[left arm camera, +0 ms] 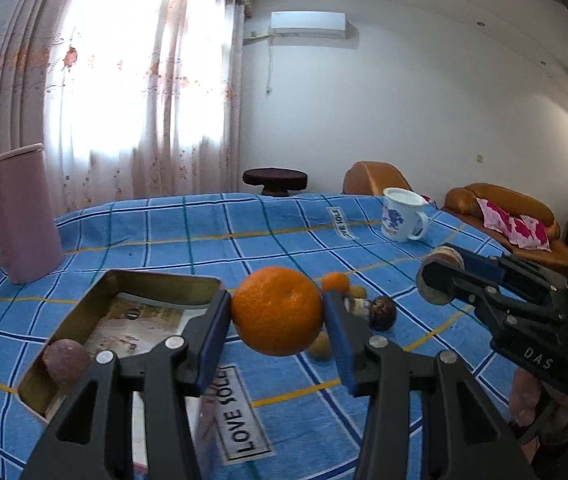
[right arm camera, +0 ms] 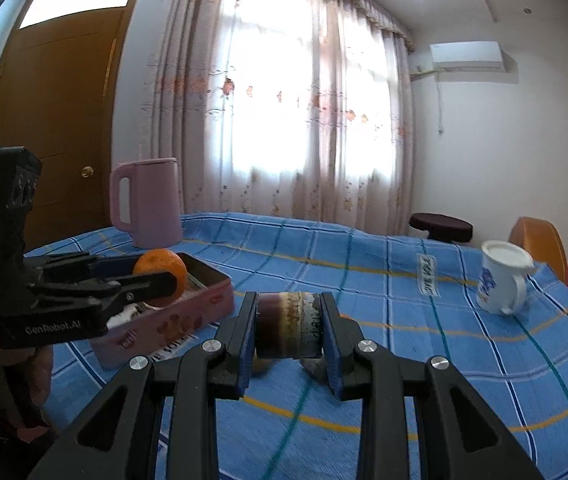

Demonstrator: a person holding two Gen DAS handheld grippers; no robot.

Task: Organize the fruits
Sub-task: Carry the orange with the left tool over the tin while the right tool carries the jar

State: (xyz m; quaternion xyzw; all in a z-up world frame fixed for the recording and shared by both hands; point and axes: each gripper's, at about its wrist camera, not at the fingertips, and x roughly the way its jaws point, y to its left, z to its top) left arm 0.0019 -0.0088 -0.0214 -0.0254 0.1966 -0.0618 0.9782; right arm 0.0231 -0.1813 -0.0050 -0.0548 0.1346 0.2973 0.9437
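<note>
The left gripper (left arm camera: pixel 278 318) is clamped on an orange (left arm camera: pixel 277 311), which is pinched at its widest girth between the two blue-padded fingers (left arm camera: pixel 216 330) and held in the air just beside the open tin (left arm camera: pixel 164 280). In the right wrist view the same orange (right arm camera: pixel 160 270) is seen poised over the tin's pink, printed outer wall (right arm camera: pixel 172 322). The fruit is judged to be fairly firm and moderately heavy, with a dimpled, slightly waxy peel; a grip across the equator is thought safest, since a round body can be squeezed out of flat pads if it is taken off-centre, and too hard a squeeze could bruise it.

The right gripper (right arm camera: pixel 288 330) is closed on a short, drum-shaped brownish fruit (right arm camera: pixel 288 326), held by its flat ends; its banded, mottled skin looks dry and rough, though what kind of fruit it is cannot be told. It is judged light and rather stiff.

Inside the tin, whose inner walls are a dull gold metal, a pale purplish round fruit (left arm camera: pixel 66 360) is lying in the near corner on a printed liner. On the blue checked tablecloth (left arm camera: pixel 188 232), soft and slightly rumpled, a small orange (left arm camera: pixel 335 282), a dark round fruit (left arm camera: pixel 383 312) and some yellowish fruits (left arm camera: pixel 319 346) are left near one another. A smooth pink jug (left arm camera: pixel 16 216) and a white enamel mug (left arm camera: pixel 401 216) are standing well apart.
</note>
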